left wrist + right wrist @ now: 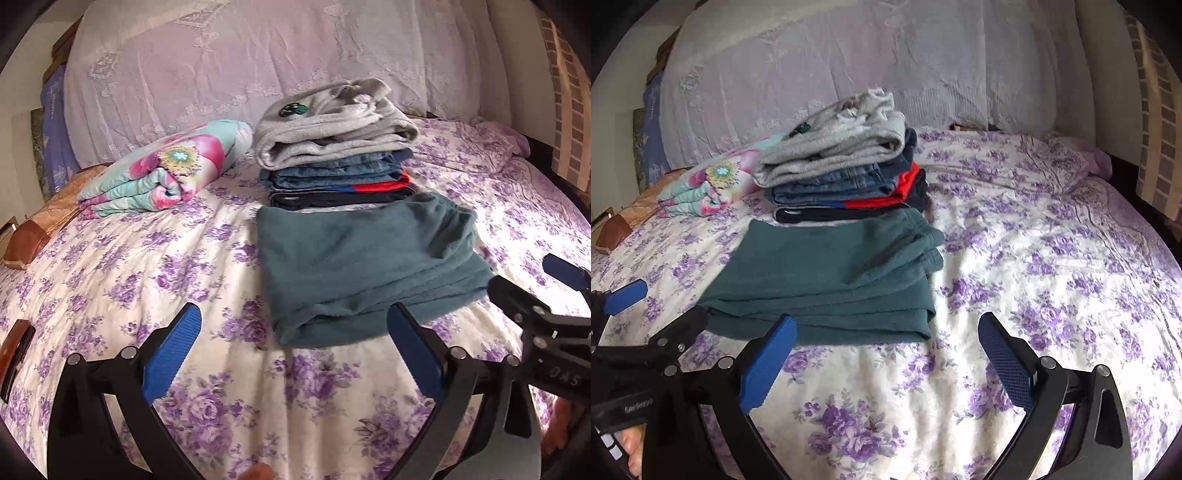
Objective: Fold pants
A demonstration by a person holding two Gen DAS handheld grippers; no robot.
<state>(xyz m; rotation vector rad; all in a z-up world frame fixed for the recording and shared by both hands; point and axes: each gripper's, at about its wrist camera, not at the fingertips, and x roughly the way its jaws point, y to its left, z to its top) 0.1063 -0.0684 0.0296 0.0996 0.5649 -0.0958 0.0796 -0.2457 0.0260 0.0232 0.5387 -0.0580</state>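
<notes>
The teal pants [365, 266] lie folded into a flat, thick rectangle on the floral bedspread [155, 266], just near of the stack of folded clothes [332, 147], which has a grey fleece piece on top and jeans beneath it. A rolled floral blanket [162, 173] sits to the left of the stack. Both grippers hang over the near part of the bed with nothing in them: the left gripper [295, 350] has its fingers wide apart just near of the bundle's near left corner, and the right gripper [886, 354] has its fingers equally spread by the near right corner. The fold looks finished, so the step in hand is probably lifting the bundle onto the stack. To do that well, each gripper should come in low from the near edge and pinch through all the layers at once, not just the top one, or the fold will fall open. The far right edge of the pants looks bunched, though the fisheye makes that hard to judge; smoothing it first would help the bundle sit level.
</notes>
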